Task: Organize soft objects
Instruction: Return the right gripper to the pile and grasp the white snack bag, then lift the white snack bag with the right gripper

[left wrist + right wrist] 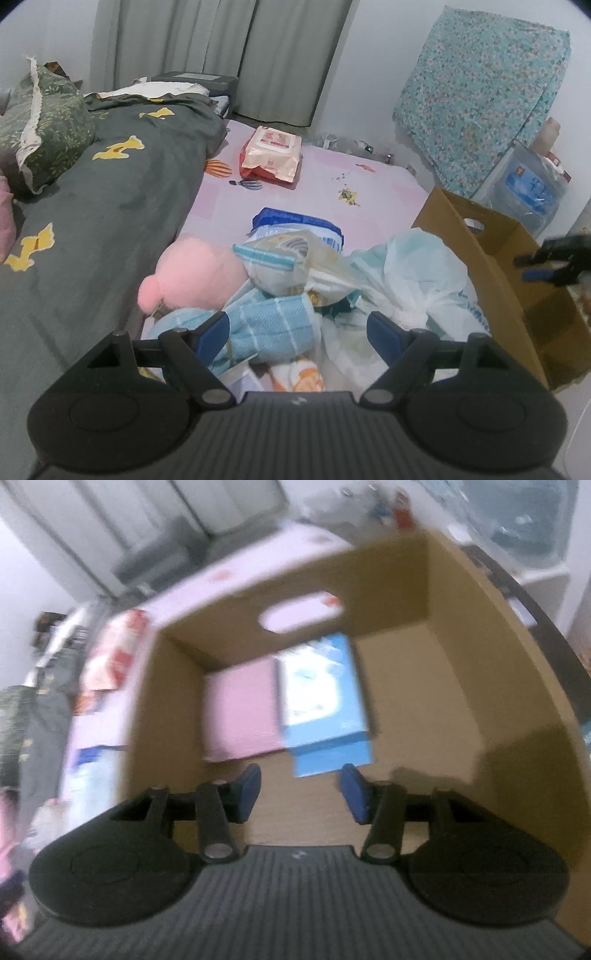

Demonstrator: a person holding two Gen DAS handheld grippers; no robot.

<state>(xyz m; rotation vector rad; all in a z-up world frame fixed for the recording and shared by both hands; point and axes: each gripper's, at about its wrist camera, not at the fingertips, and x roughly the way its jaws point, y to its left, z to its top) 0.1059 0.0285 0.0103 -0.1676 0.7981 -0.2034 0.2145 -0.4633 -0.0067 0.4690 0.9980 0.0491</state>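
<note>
My left gripper (297, 334) is open and hovers over a pile of soft things on the bed: a light blue checked towel (271, 328), a pink plush toy (192, 275), a clear bag of cloth (295, 264) and white plastic bags (413, 280). A blue and white pack (299, 229) lies behind the pile. The cardboard box (491, 254) stands to the right. My right gripper (301, 790) is open and empty over the box (461, 672), also seen in the left wrist view (554, 264). A blue pack (325, 698) and a pink item (242, 712) lie in the box.
A pink wet-wipe pack (271, 153) lies farther back on the pink sheet (369, 184). A dark green duvet (92, 206) and a green pillow (40, 125) fill the left. A floral cloth (484, 96) and a clear storage bin (528, 184) stand at the right wall.
</note>
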